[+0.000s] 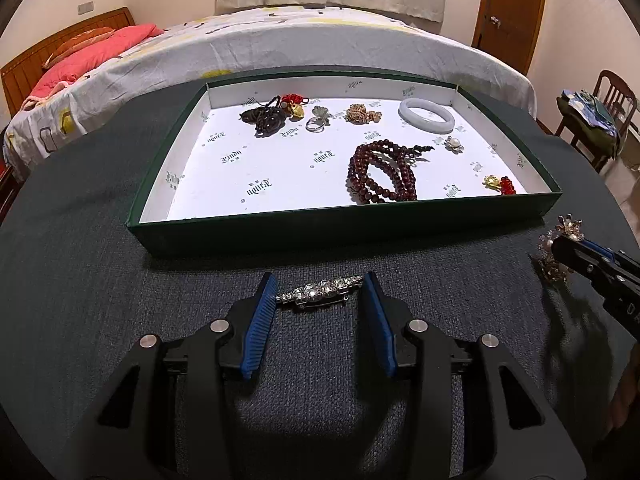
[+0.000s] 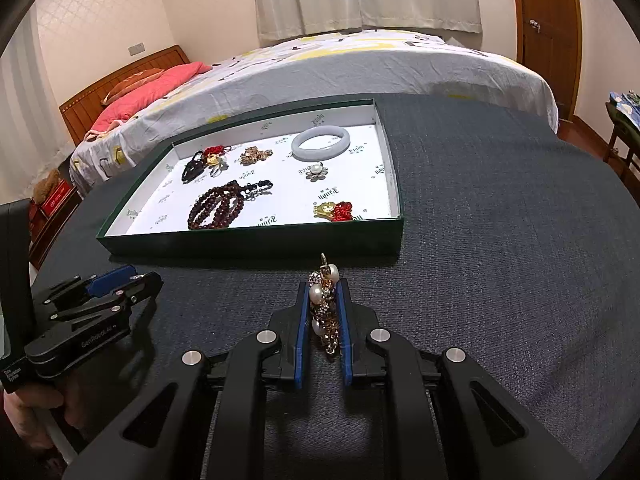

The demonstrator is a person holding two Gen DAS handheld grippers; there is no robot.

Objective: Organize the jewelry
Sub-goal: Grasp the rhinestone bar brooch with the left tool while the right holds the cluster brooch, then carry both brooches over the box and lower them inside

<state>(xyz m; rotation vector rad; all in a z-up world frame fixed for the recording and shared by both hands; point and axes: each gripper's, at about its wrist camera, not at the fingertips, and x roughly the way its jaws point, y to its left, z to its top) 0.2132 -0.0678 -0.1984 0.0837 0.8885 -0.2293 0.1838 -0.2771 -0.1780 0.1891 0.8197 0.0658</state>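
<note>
A green tray (image 1: 344, 222) with a white printed lining sits on the dark table and holds several pieces: a white bangle (image 1: 426, 114), dark red beads (image 1: 382, 172), a ring (image 1: 316, 125), a pearl brooch (image 1: 454, 144). My left gripper (image 1: 320, 294) is open, its jaws on either side of a silver rhinestone brooch (image 1: 320, 293) lying on the table. My right gripper (image 2: 324, 296) is shut on a gold-and-pearl brooch (image 2: 325, 300) and holds it in front of the tray (image 2: 256, 240). The right gripper also shows in the left wrist view (image 1: 560, 246).
A bed (image 1: 280, 48) with a patterned sheet stands behind the table. A wooden door (image 1: 512, 8) and a chair (image 1: 600, 116) with clothes are at the right. The left gripper shows at the left of the right wrist view (image 2: 132, 276).
</note>
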